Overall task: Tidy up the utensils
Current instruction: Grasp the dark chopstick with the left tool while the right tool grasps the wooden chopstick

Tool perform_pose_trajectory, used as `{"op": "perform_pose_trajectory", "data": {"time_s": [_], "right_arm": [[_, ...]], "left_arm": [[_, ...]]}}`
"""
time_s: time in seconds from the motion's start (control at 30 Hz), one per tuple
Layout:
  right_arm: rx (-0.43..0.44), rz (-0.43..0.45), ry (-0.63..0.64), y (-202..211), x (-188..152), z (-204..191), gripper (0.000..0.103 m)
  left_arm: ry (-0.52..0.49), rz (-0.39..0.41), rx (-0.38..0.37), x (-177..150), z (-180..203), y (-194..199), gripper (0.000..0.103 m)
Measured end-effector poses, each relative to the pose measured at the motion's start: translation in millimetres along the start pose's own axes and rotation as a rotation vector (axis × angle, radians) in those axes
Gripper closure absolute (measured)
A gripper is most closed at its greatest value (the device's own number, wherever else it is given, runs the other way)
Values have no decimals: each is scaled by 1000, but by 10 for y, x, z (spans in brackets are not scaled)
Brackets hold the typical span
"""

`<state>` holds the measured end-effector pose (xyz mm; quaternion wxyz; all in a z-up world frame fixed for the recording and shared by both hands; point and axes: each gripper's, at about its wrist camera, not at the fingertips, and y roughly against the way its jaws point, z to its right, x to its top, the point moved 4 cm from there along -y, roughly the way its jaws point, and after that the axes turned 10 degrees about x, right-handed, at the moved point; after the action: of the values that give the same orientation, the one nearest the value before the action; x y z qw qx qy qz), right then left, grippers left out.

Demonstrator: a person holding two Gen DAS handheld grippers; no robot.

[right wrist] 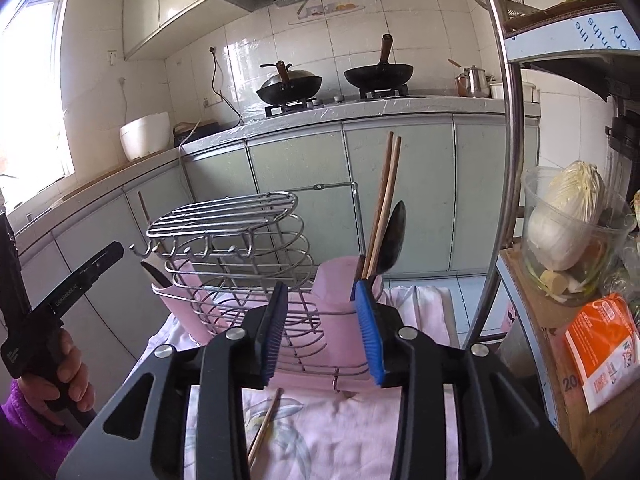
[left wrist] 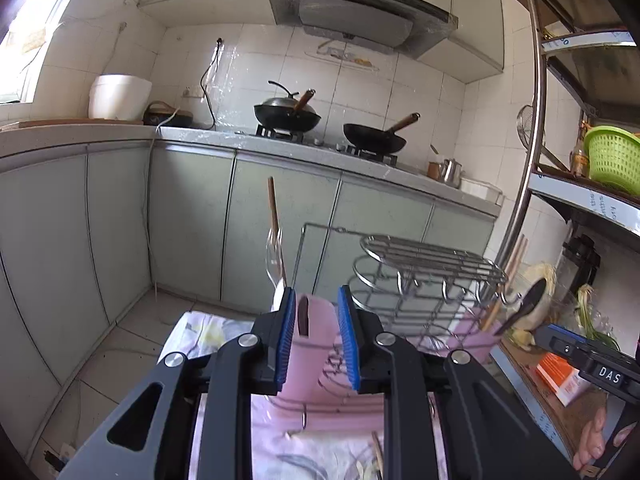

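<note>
A wire utensil rack (right wrist: 240,256) stands on a floral cloth (right wrist: 320,432), with a pink cup at each end. The right pink cup (right wrist: 340,304) holds two wooden chopsticks (right wrist: 386,200) and a dark spoon (right wrist: 394,236). The left pink cup (left wrist: 316,340) holds a dark utensil and a wooden-handled clear spoon (left wrist: 275,248). My left gripper (left wrist: 316,336) is open, its pads either side of the left cup. My right gripper (right wrist: 324,332) is open and empty in front of the rack. A loose chopstick (right wrist: 264,428) lies on the cloth.
A metal shelf pole (right wrist: 500,160) rises at the right. Beside it a clear tub with cabbage (right wrist: 568,232) and an orange packet (right wrist: 600,344) sit on a wooden shelf. Counter cabinets (left wrist: 280,216) with two woks stand behind.
</note>
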<state>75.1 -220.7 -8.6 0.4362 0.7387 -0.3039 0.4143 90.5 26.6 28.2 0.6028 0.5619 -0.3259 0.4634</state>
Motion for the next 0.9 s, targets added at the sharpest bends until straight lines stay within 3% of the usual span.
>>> {"op": "perform_pose_trajectory", "data": {"time_s": [0.17,0.5,0.9], "right_arm": [[18,-26,-4,56,-166,-110,66],[86,-204,-117,-125,-757,-168,66],[160,-437,-356,-497,-1548,-77,66]], "left_arm": [[-19,-78,-13,-229,17,123,82],[-24,-318,-46,-897,35,55,82],[-9,-463,-6,-1381,-40,-22,82]]}}
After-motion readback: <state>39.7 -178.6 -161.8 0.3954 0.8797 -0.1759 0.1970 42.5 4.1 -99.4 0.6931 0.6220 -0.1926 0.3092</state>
